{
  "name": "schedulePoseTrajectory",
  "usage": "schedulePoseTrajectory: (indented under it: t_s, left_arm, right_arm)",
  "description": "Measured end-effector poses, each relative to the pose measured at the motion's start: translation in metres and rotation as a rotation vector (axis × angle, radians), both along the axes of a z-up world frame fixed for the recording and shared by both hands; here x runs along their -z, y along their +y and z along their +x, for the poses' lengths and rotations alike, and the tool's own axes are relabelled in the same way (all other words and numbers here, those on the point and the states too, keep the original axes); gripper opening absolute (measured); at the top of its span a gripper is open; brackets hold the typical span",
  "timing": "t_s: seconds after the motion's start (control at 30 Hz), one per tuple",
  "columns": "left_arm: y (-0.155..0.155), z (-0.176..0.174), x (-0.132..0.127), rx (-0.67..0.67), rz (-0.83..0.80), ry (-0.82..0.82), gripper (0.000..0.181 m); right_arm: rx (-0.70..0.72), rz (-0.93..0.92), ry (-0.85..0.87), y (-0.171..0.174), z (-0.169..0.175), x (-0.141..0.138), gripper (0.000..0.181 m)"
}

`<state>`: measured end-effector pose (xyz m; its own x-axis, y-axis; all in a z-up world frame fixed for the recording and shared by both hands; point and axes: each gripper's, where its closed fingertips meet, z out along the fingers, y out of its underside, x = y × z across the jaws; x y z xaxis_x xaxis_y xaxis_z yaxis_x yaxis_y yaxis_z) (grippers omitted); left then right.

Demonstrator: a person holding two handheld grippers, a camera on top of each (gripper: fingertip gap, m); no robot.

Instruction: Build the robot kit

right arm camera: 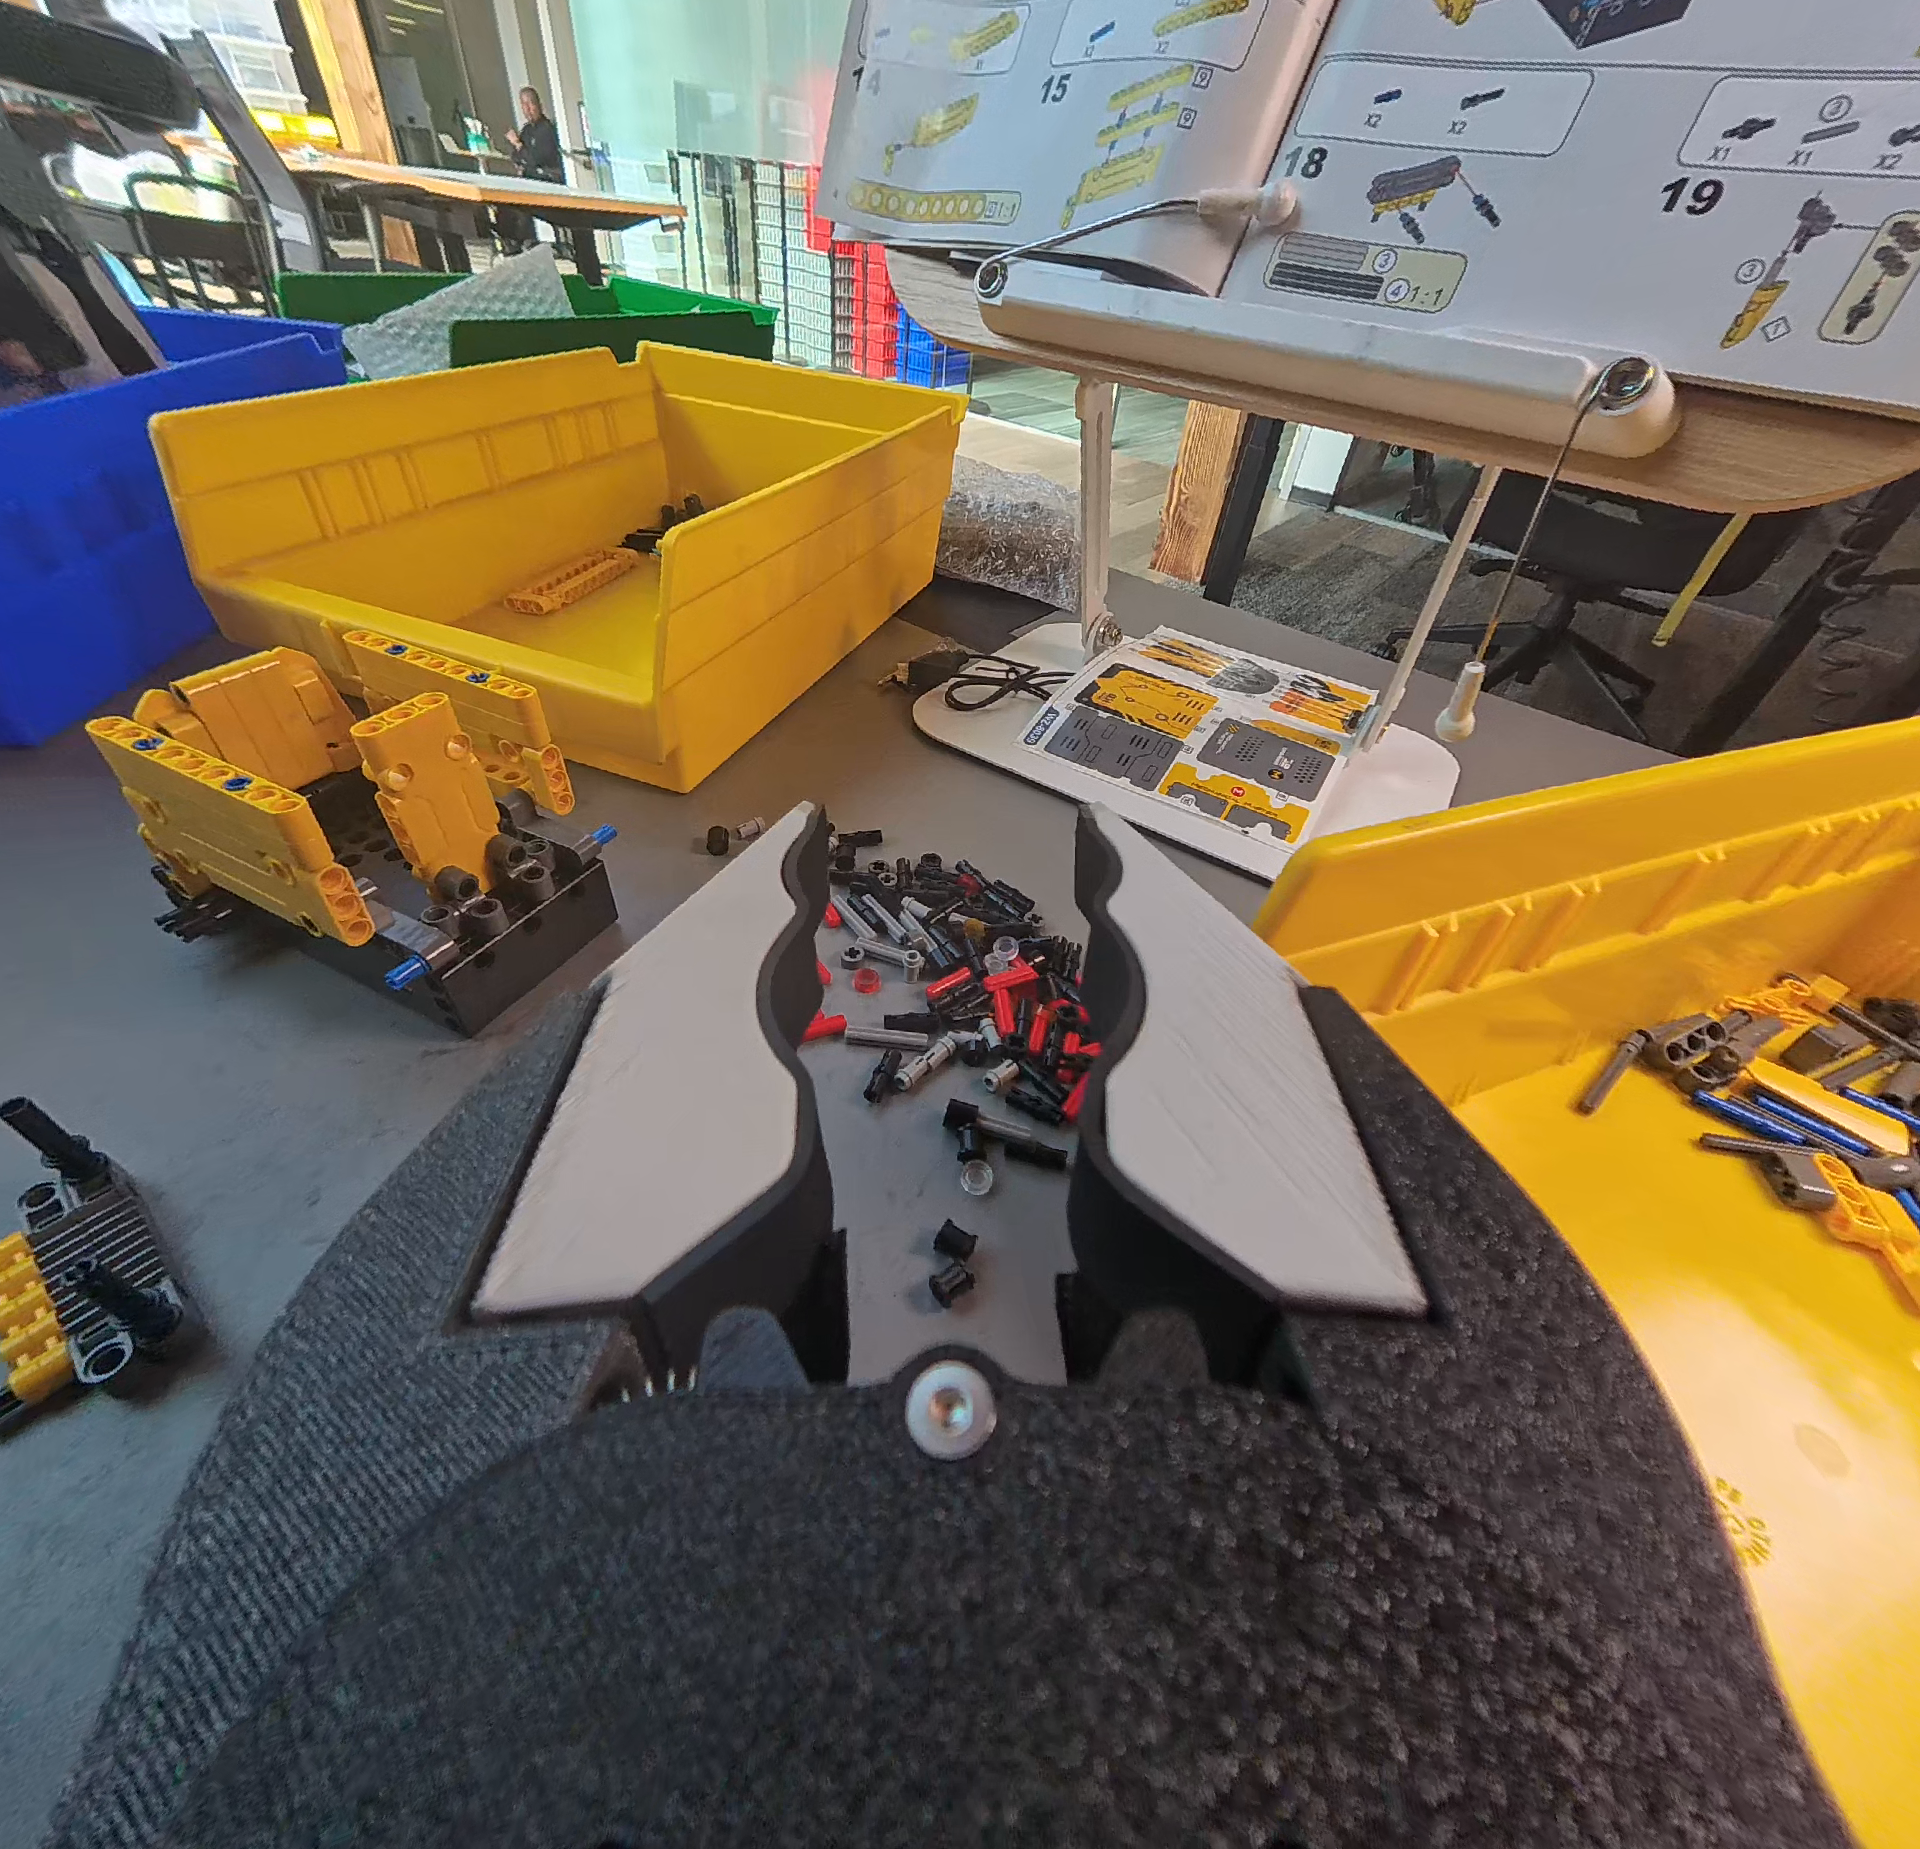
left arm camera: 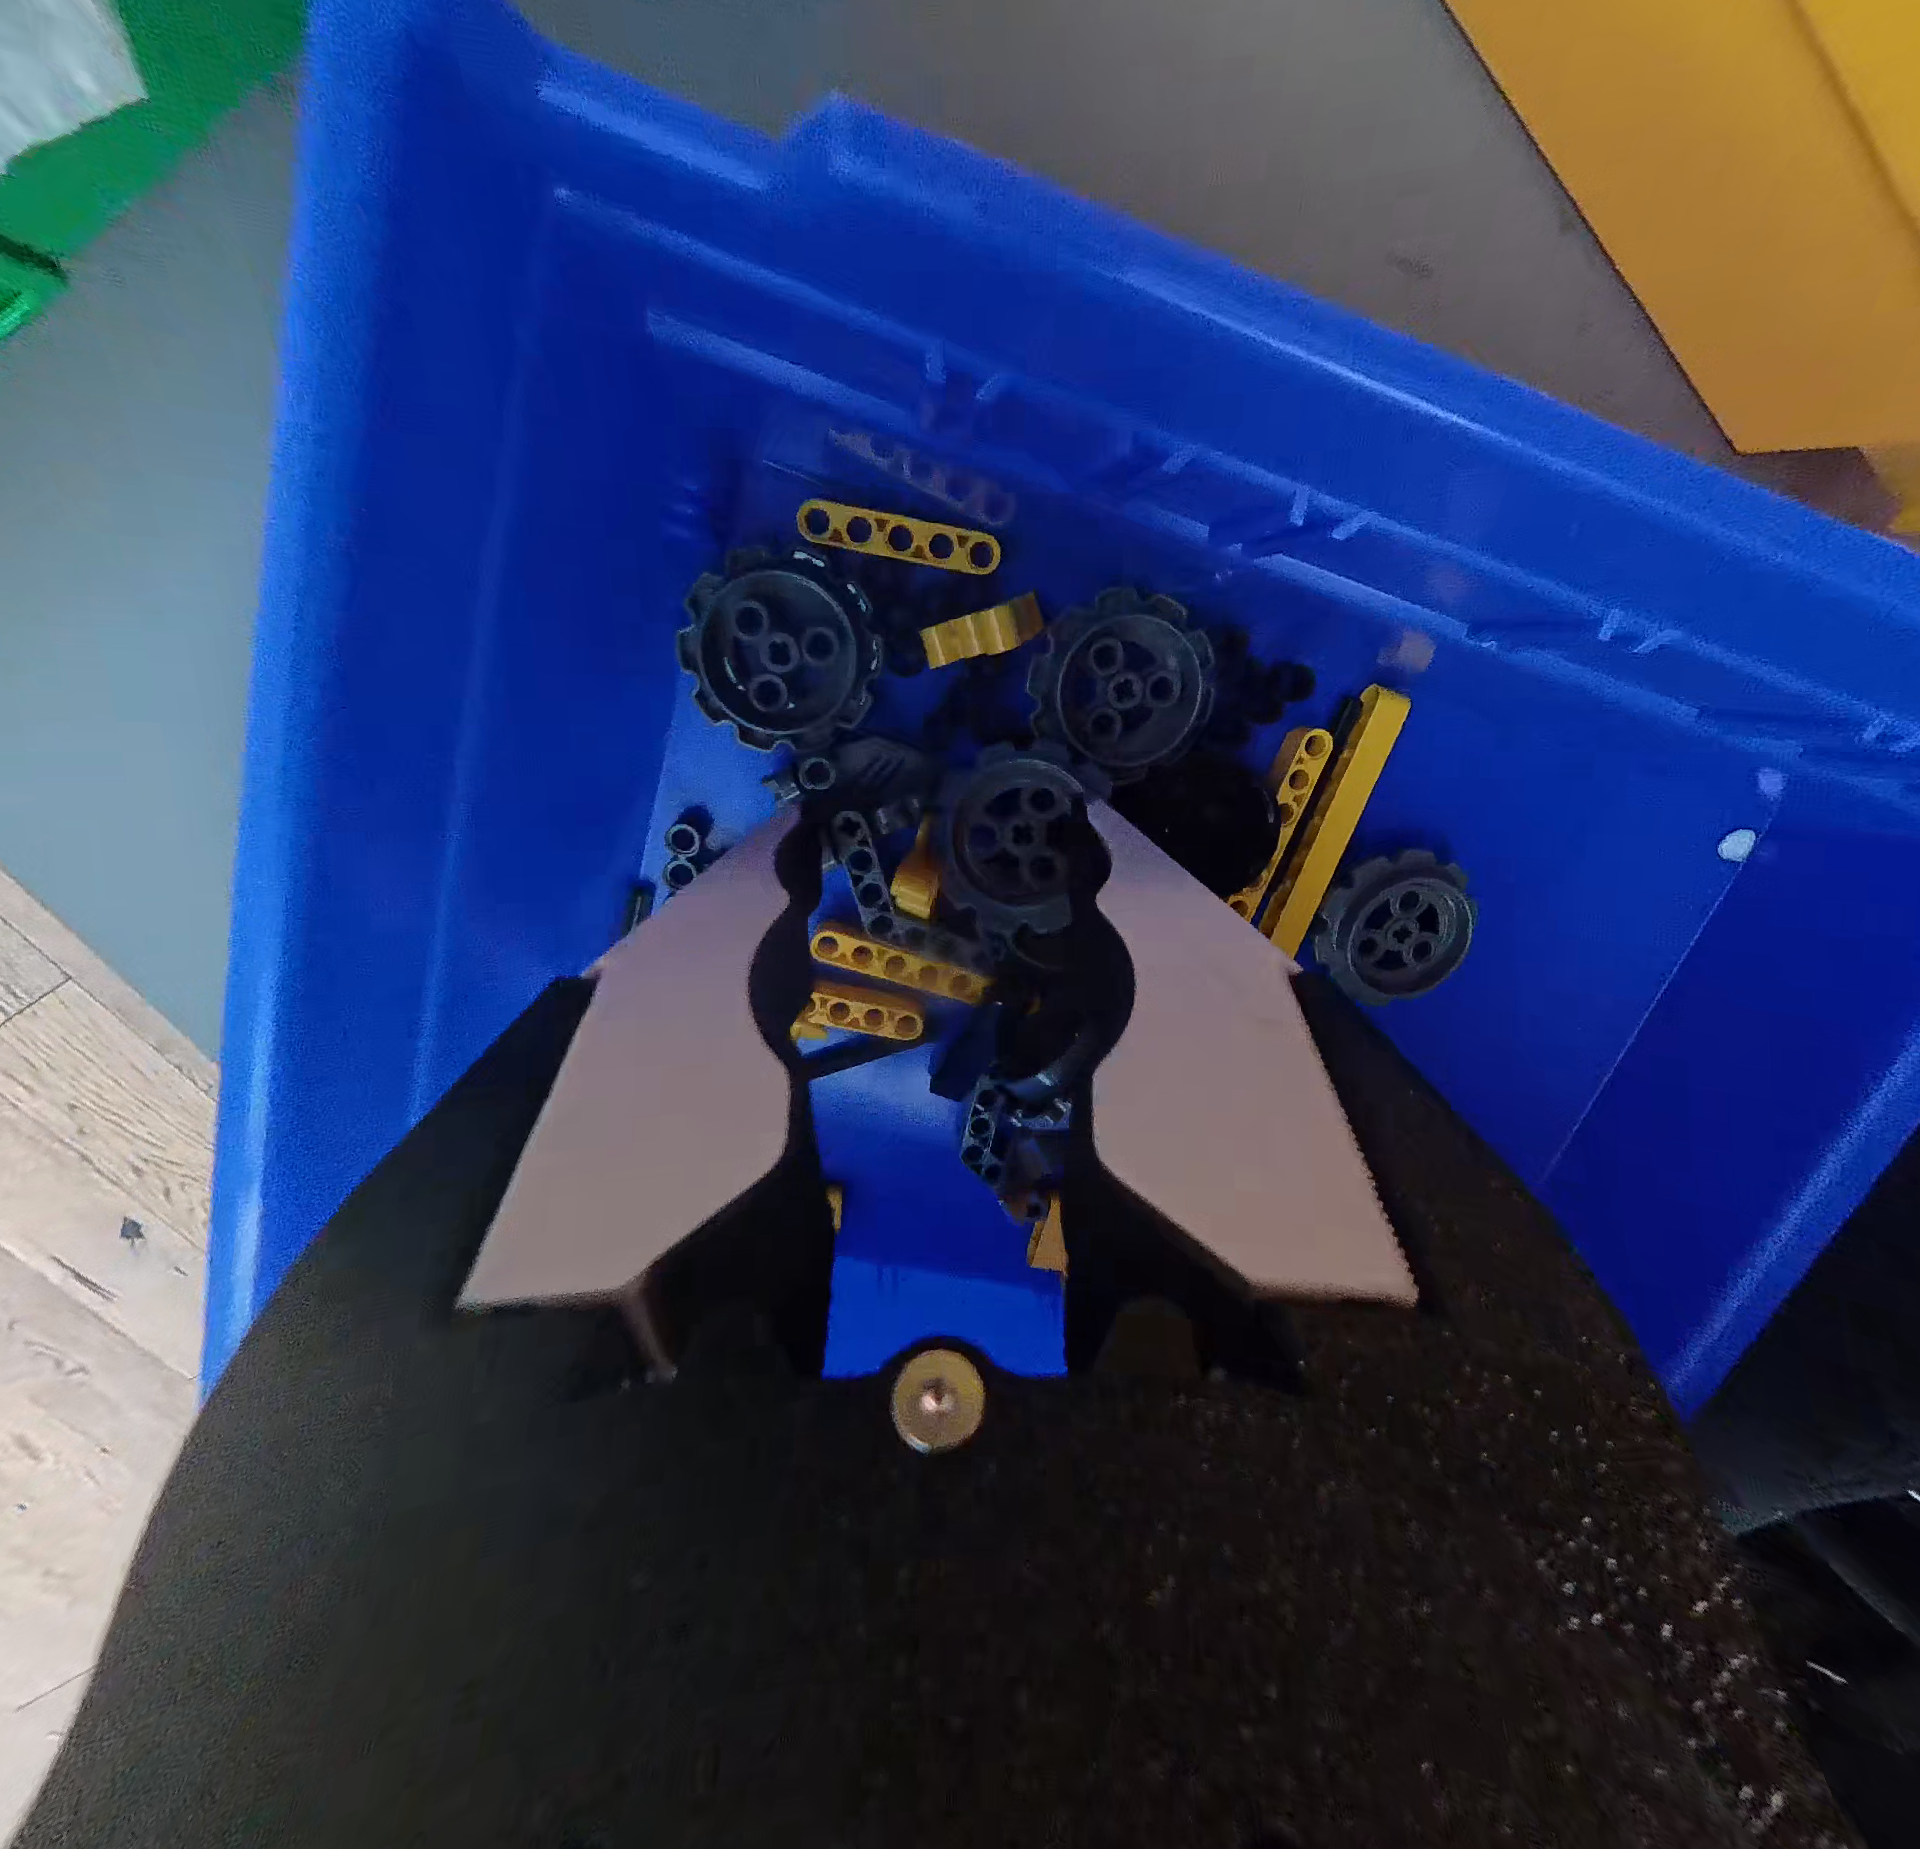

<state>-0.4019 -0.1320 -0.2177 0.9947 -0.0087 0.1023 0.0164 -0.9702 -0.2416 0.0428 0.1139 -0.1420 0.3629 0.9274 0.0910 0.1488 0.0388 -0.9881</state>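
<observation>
The left hand-held gripper (left arm camera: 940, 833), fingers spread and empty, reaches into a deep blue plastic bin (left arm camera: 416, 656), its tips over a black toothed plastic wheel (left arm camera: 1018, 838) amid yellow holed beams (left arm camera: 899, 535). The right hand-held gripper (right arm camera: 951, 843), likewise spread and empty, hangs above a scatter of small black, red and grey plastic pins (right arm camera: 966, 978) on the grey counter (right arm camera: 260, 1103); left of the pins stands a half-built yellow-and-black brick model (right arm camera: 343, 833), right of them a yellow plastic bin (right arm camera: 1558, 968).
</observation>
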Motion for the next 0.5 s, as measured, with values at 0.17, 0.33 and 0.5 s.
schedulePoseTrajectory:
  t_s: [0.17, 0.33, 0.5]
  left_arm:
    - [-0.018, 0.000, 0.016, 0.084, -0.120, 0.063, 0.016]
    - [-0.053, -0.041, 0.004, 0.052, -0.254, 0.259, 0.014]
    - [-0.043, -0.023, -0.019, 0.037, -0.089, 0.168, 0.026]
  right_arm:
    - [0.005, -0.002, 0.000, 0.002, 0.001, 0.000, 0.047]
    - [-0.001, 0.000, -0.001, 0.001, 0.000, 0.000, 0.047]
    - [0.000, -0.003, -0.003, 0.001, 0.000, 0.001, 0.047]
